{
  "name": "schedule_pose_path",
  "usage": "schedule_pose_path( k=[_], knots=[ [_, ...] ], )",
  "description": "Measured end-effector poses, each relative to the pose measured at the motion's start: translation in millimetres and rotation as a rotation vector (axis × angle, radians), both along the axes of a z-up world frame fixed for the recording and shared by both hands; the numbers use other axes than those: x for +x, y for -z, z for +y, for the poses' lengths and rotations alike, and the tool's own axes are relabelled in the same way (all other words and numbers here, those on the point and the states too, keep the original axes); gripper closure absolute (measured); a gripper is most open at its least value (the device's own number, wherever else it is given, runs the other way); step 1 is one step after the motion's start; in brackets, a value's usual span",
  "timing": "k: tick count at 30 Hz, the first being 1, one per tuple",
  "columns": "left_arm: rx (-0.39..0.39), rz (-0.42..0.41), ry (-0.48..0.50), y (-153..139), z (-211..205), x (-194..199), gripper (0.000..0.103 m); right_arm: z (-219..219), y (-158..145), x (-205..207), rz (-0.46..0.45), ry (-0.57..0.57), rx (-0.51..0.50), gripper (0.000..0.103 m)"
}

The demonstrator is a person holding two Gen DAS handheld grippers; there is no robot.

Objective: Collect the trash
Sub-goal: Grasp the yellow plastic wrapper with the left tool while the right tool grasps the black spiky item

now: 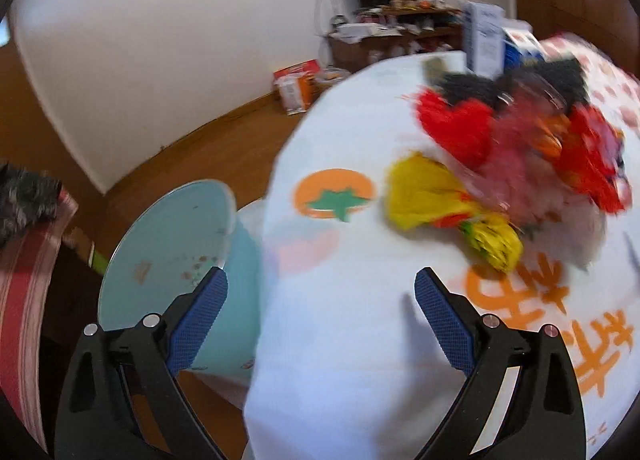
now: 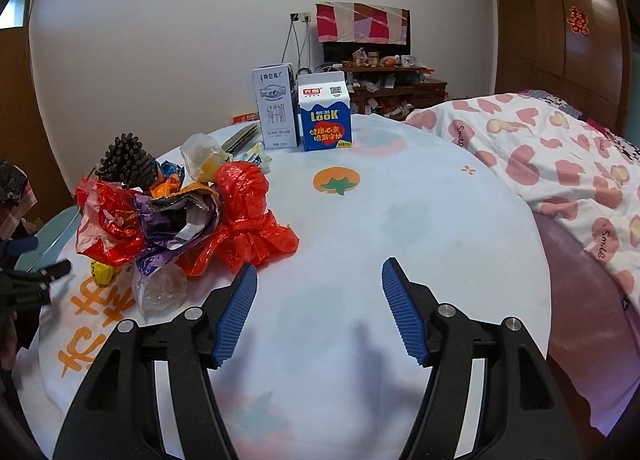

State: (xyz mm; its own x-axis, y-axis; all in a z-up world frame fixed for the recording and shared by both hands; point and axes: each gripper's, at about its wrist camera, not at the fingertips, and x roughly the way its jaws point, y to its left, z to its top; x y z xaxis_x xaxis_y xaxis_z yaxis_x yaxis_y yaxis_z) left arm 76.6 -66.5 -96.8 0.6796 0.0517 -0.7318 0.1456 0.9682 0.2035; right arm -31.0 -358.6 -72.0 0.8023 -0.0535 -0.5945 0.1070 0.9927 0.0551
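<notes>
**A:** Crinkled plastic everywhere. What is on the white cloth-covered round counter (image 2: 400, 219)?

**B:** A heap of crumpled trash (image 2: 188, 219): a knotted red plastic bag (image 2: 248, 215), a shiny red foil wrapper (image 2: 108, 223), a purple foil wrapper (image 2: 160, 248), a clear plastic scrap (image 2: 160, 292) and a small yellow wrapper (image 2: 100, 272). A dark spiky bundle (image 2: 126, 159) sits at the heap's far side. Two upright cartons, a grey-white milk carton (image 2: 276, 107) and a blue-and-white Look carton (image 2: 324, 111), stand well beyond the heap.

**A:** And somewhere to put it?

**B:** A pale blue round bin (image 1: 168, 248) stands on the floor just beside the counter's edge, on the side of the heap away from the bed. Its mouth is open and close to the left tool (image 1: 320, 292).

**A:** How do the tools stand?

**B:** Both are empty. The left tool is spread very wide, straddling the counter's edge with nothing between its blue pads. The right tool (image 2: 318, 292) is parted about halfway over bare cloth, just beside the heap's red bag.

**A:** So which step?

**B:** I judge it the approach for a pickup; most of the trash is still on the counter. The next move calls for steering the right tool sideways onto the red bag, closing on a firm fold, then carrying it over the heap to the bin. Loose film may slip or drag its neighbours.
</notes>
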Motion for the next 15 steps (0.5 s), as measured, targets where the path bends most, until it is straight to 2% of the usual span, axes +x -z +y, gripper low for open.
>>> schedule_pose_path(
  k=[3, 6, 8, 11, 15],
  knots=[
    [-0.051, 0.001, 0.004, -7.0, -9.0, -1.0, 0.01, 3.5, -0.5, 0.8, -0.001, 0.002, -0.018, 0.037],
    [-0.094, 0.012, 0.058, -7.3, -31.2, -6.7, 0.008, 2.1, -0.8, 0.7, 0.001, 0.008, -0.026, 0.037],
    [-0.091, 0.009, 0.09, -4.0, -50.1, -6.8, 0.006, -1.9, -0.8, 0.6, 0.004, 0.018, -0.02, 0.037],
    [-0.047, 0.029, 0.107, 10.9, -71.9, -2.0, 0.006, -6.1, -1.2, 0.6, 0.005, 0.022, -0.017, 0.037],
    [0.007, 0.041, 0.1, 21.2, -68.1, 2.0, 0.006, -10.2, -1.2, 0.1, 0.001, 0.024, -0.004, 0.035]
  ],
)
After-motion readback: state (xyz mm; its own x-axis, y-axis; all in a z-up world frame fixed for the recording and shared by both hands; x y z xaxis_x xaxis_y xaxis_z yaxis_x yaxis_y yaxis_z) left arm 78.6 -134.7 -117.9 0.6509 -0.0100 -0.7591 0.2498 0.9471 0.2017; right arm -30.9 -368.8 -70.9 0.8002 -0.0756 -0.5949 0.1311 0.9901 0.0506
